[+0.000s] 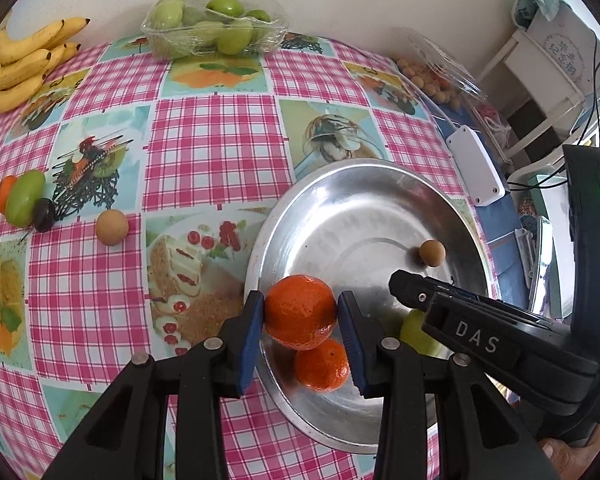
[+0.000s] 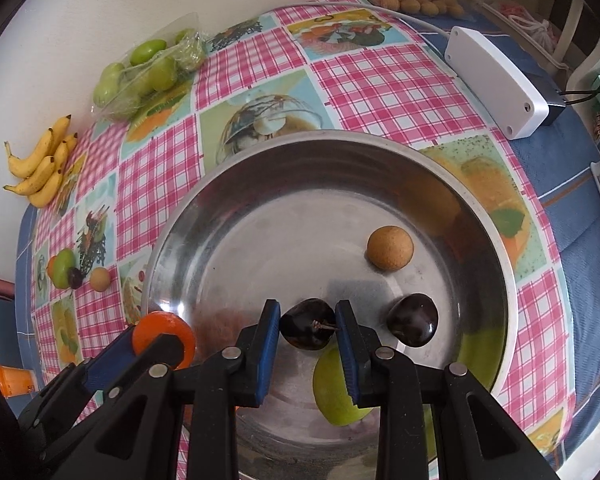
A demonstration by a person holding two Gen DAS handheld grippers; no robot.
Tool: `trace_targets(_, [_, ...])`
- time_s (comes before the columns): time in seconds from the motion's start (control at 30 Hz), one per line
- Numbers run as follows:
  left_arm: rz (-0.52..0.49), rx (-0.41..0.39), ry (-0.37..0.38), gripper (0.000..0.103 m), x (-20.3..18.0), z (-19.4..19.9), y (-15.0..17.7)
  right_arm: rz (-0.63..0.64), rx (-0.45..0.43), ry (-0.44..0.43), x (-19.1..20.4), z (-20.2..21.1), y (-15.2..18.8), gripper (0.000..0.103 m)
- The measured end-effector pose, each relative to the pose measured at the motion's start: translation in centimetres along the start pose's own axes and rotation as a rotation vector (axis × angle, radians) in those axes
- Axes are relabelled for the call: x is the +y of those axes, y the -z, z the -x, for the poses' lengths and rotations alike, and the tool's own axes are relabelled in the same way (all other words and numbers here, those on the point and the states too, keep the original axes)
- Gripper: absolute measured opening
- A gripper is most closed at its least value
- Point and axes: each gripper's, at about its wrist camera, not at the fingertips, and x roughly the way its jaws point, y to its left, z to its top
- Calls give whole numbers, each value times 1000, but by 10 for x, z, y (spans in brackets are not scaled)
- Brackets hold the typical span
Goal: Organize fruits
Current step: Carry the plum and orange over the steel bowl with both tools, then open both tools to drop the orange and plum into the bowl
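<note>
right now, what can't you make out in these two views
- Green fruit in the metal bowl: right wrist view, partly behind the right gripper holding a dark plum.
- Second orange: left wrist view, partly under the held orange in the left gripper.
- Small round fruits in the far tray: too small to name.

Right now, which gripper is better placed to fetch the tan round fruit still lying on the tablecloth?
Left, probably: the tan fruit lies left of the metal bowl, nearer the left gripper. It holds an orange and must release first.
</note>
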Motion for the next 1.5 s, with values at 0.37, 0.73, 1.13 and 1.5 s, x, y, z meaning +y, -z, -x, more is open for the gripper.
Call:
trace_targets(0.37, [29, -22, 10, 40, 8, 14, -4, -4, -17, 2, -3, 8, -3, 33])
trace_targets(0.73, [188, -54, -112, 64, 68, 26, -11, 24, -31, 14, 4, 9, -4, 70])
trace_targets(1.13, [336, -32, -287, 86, 123, 20, -1, 93, -18, 22, 20, -2, -3, 98])
trace_targets(1.5, [285, -35, -363, 91, 119, 13, 1, 139, -33, 27, 31, -3, -4, 103])
